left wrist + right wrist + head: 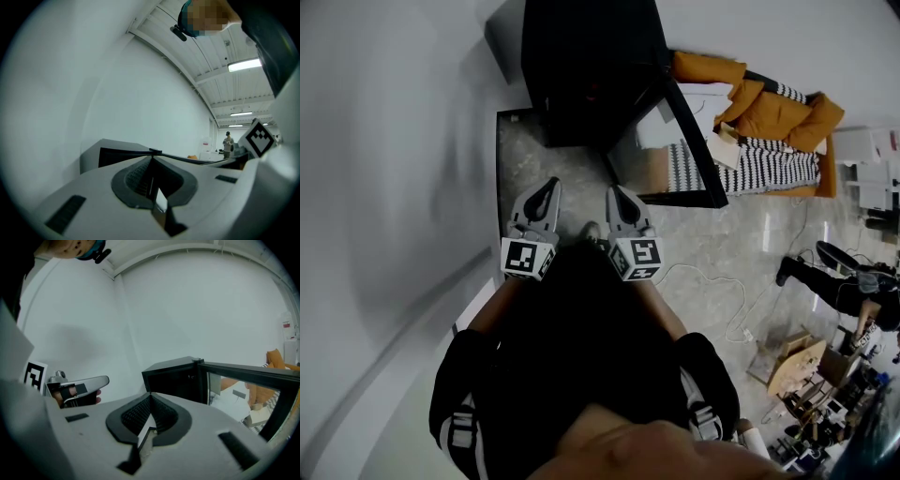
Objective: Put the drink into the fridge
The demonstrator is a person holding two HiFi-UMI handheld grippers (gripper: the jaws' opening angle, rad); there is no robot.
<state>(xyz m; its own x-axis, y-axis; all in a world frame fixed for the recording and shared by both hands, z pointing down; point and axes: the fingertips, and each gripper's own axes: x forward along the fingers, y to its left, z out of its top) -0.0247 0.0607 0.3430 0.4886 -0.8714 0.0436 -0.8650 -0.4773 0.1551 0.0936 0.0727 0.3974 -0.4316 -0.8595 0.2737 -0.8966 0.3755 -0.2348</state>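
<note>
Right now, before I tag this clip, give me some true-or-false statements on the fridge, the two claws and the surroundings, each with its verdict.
1. The fridge has its door swung open. True.
2. The right claw grips a drink. False: its jaws are together with nothing between them.
3. The left claw is spread wide. False: its jaws are shut and it is empty.
4. In the head view an orange sofa stands to the right of the fridge. True.
5. Both claws reach inside the fridge. False: they are side by side close to the person's body, short of the fridge.
</note>
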